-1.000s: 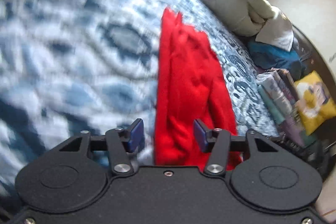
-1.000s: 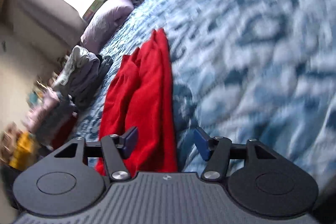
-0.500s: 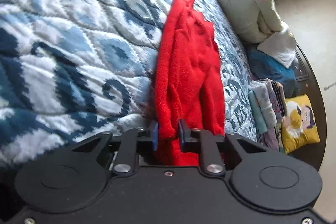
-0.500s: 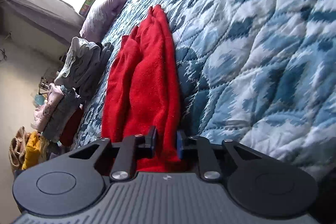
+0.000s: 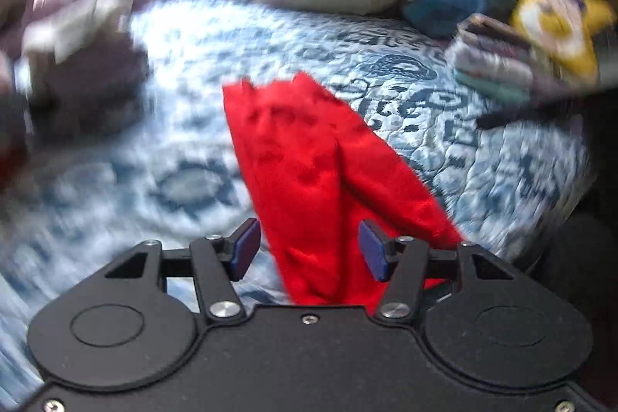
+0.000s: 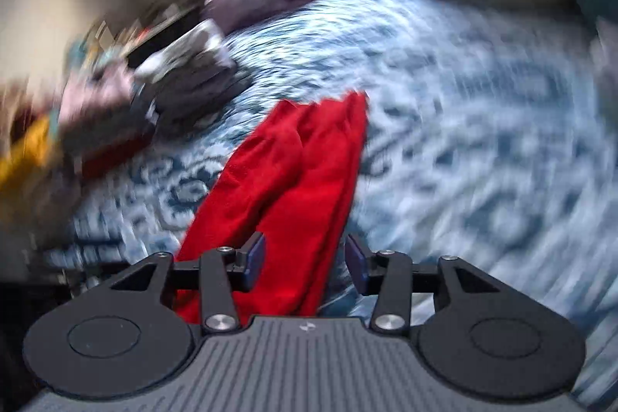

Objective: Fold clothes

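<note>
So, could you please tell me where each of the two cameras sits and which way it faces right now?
Left wrist: mounted on the left tool, looking forward and down along its fingers at the red garment on the blue patterned quilt; only the tool's own opening fingers show, garment between them, pads off it.
Right wrist: mounted on the right tool, angled down likewise at the red garment and quilt; its opening fingers show, pads clear of the cloth.
Shared: the garment and the quilt; both views are motion-blurred.
</note>
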Motion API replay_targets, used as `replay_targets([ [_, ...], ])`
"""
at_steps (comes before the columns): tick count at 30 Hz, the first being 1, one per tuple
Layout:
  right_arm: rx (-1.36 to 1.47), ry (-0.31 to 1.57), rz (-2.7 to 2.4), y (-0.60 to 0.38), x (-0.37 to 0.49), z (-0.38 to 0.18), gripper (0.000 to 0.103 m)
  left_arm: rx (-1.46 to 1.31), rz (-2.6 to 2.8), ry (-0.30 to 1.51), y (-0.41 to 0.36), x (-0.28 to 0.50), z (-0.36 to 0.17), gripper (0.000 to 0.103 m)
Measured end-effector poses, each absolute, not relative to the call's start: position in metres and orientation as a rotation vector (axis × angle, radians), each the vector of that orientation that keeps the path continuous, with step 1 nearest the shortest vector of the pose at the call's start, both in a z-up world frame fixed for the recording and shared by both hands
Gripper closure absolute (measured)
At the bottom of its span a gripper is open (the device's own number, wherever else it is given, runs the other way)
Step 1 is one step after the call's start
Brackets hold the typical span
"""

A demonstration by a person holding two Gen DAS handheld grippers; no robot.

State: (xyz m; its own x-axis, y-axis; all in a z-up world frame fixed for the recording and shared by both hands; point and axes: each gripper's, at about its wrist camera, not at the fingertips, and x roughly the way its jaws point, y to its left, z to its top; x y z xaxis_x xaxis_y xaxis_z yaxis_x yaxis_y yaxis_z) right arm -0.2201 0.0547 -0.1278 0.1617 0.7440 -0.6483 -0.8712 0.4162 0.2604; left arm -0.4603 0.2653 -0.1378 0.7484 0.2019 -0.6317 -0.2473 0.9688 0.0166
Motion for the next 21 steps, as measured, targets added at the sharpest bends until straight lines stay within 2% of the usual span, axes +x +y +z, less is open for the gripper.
replay_targets([
  [3,-0.503,0.604,1.228,0.047,-0.226,-0.103,0.055,0.128,0.199,0.659,0.252,-0.466,-0.137,0.043],
  [6,-0.764,0.471,1.272,0.037,-0.250,-0.108,0.055,0.315,0.143,0.701,0.236,-0.471,-0.154,0.041],
  [12,-1.185,0.150,1.342,0.026,-0.333,-0.186,0.057,0.644,0.057,0.801,0.212,-0.475,-0.203,0.041],
  [21,-1.359,-0.138,1.317,0.038,-0.382,-0.252,0.057,1.012,-0.018,0.787,0.203,-0.481,-0.251,0.041],
])
